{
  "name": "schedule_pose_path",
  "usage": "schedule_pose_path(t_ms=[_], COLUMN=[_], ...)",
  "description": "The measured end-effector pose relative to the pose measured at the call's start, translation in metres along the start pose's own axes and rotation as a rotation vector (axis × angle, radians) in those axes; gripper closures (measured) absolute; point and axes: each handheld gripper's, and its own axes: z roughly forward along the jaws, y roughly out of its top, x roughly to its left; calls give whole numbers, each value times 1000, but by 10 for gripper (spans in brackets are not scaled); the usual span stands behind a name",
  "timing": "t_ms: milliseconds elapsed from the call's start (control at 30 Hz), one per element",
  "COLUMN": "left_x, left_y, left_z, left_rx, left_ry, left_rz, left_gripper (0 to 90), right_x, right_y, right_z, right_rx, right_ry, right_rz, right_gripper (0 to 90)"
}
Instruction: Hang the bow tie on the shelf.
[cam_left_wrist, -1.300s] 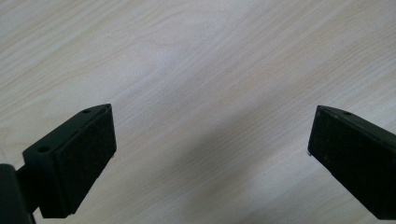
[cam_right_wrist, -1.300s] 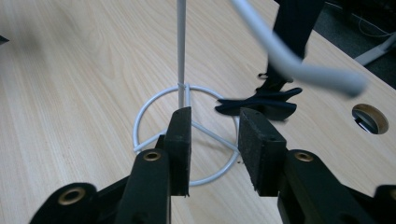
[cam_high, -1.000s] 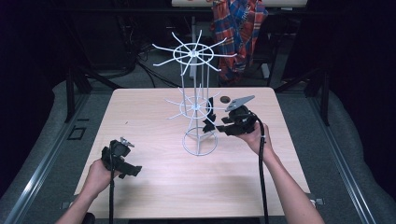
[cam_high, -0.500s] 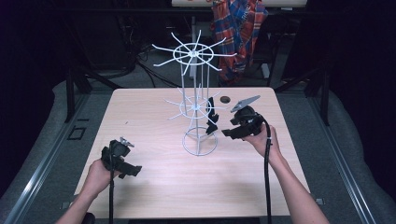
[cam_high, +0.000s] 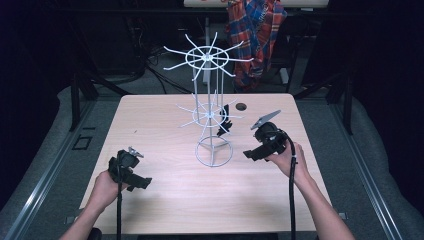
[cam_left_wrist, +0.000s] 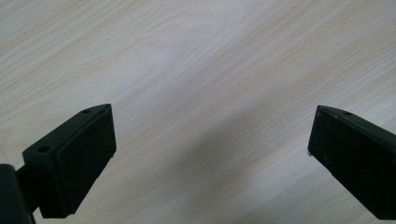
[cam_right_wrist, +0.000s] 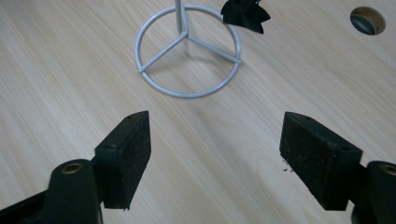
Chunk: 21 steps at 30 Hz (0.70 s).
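Dark curtains ring the pale wooden surface (cam_high: 165, 200), with a plaid shirt (cam_high: 255, 30) hung at twelve o'clock. I judge the step in hand to be drawing my right tool (cam_high: 250, 153) away from the white wire rack (cam_high: 210, 112): I should move it low and level toward four o'clock, jaws wide apart, clear of the ring base (cam_right_wrist: 187, 51). My left tool (cam_high: 142, 182) rests at eight o'clock, jaws apart over bare wood. A small black item (cam_high: 223, 125) hangs off a lower prong, crumpled and matte, at the rack's three o'clock.
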Motion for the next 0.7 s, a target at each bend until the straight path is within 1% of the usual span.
schedule_pose_path(t_ms=[133, 233, 300, 367, 467, 500, 600, 633, 700], left_x=[0, 0, -1, -1, -1, -1, -1, -2, -2], left_y=[0, 0, 0, 0, 0, 1, 1, 1, 1], left_z=[-1, 0, 0, -1, 0, 0, 0, 1, 1], left_rx=[0, 1, 0, 0, 0, 0, 1, -2, 4], left_ry=[1, 2, 0, 2, 2, 1, 2, 3, 1], left_rz=[-1, -1, 1, 0, 2, 1, 4, 4, 4], left_gripper=[10, 9, 10, 9, 10, 9, 10, 10, 9], right_x=[3, 4, 4, 4, 4, 5, 7, 8, 9], right_y=[-13, -25, -33, -42, -56, -63, -76, -81, -86], right_z=[-3, -4, -5, -7, -9, -9, -5, -2, 2], right_rx=[13, 37, 48, 56, 62, 67, 107, 136, 167], right_ry=[0, 5, 2, 11, -2, -6, 4, 6, 1], right_rz=[6, 10, 20, 32, 43, 54, 57, 53, 49], right_gripper=[197, 170, 159, 149, 144, 143, 131, 125, 119])
